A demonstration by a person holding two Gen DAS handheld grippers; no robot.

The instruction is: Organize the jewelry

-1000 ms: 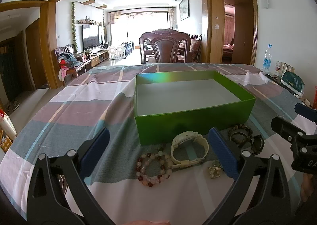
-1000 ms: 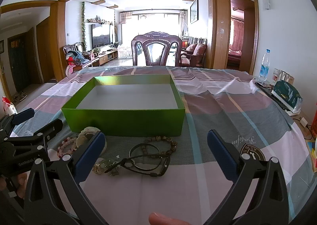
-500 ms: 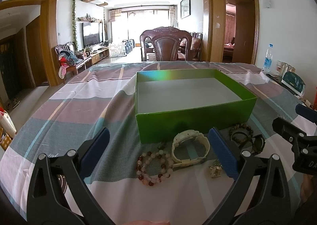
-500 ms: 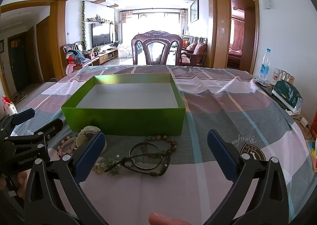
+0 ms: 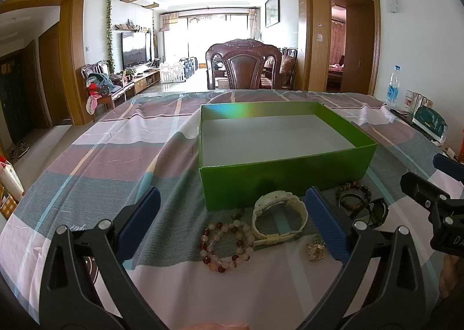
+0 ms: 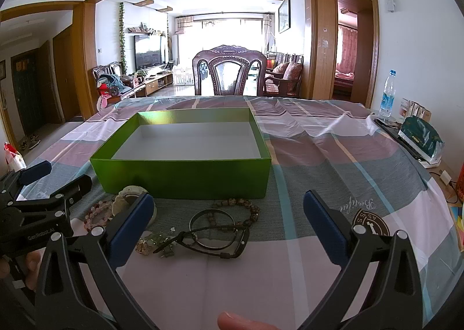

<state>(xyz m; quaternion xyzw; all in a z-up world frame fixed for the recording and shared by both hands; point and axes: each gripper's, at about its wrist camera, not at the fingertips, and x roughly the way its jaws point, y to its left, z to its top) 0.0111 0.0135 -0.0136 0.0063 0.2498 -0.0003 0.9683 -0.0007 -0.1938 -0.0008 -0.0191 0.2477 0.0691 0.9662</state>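
You have one green box (image 5: 284, 179) on the striped tablecloth (image 5: 116, 156), open at the top with nothing inside, and all the jewelry lies in a loose row on the cloth just in front of its near wall.

Count the pieces with me. One white watch (image 5: 279, 215), lying close against the box front. One pink-and-red bead bracelet (image 5: 224, 243) just left of the watch, touching its strap. One small gold trinket (image 5: 315, 251) near your left tongs' right finger. One brown bead bracelet (image 6: 242, 208) and one thin dark bangle (image 6: 211, 221) overlapping it. One pair of dark glasses (image 6: 216, 241) lying folded across the bangle. One small greenish piece (image 6: 161, 240) beside the gold trinket; it is too small to make out what it is.

Your left tongs (image 5: 232, 222) are spread wide and grasp nothing; the watch and pink bracelet sit between the two blue fingers, lower down on the cloth. Your right tongs (image 6: 229, 224) are equally wide apart and empty, with the bangle, the glasses and the brown beads between their fingers. Each tool shows at the edge of the other's view, side by side and apart.

One wooden chair (image 6: 229, 71) stands behind the table and one water bottle (image 6: 388, 95) at the far right.
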